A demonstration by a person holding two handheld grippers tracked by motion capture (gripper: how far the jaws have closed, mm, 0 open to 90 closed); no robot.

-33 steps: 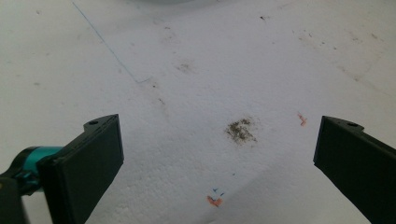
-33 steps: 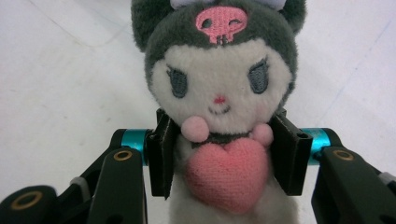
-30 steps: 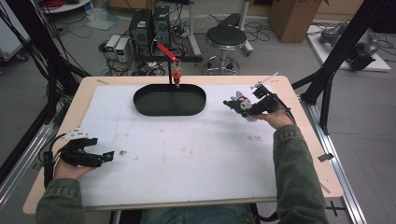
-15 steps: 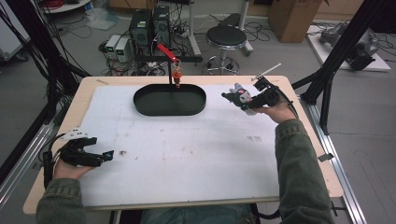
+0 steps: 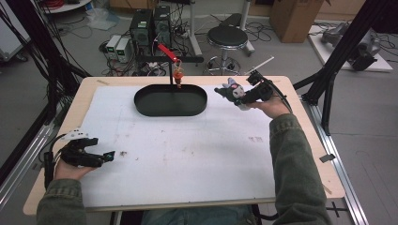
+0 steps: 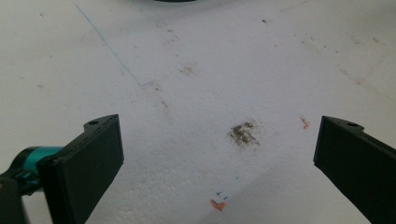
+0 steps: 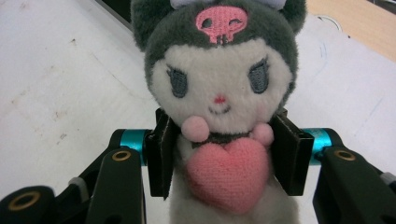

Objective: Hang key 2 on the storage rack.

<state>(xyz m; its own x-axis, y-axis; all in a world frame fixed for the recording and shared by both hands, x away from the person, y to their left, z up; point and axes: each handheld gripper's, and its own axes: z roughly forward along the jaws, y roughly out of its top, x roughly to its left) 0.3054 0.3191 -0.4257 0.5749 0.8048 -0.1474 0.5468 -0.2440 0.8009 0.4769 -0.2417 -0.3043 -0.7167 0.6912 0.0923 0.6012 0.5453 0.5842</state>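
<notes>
The plush was a grey-hooded doll with a white face, a pink skull on its hood and a pink heart at its chest. The right gripper clamped its body above the table, right of the black tray. The left gripper rested near-left, fingers wide apart, holding nothing.

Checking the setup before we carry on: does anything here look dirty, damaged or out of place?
Only the white table cover looks off: a brownish smudge, small orange marks and a thin blue line. The plush toy sits squarely in the right gripper, and the black tray lies flat.
</notes>
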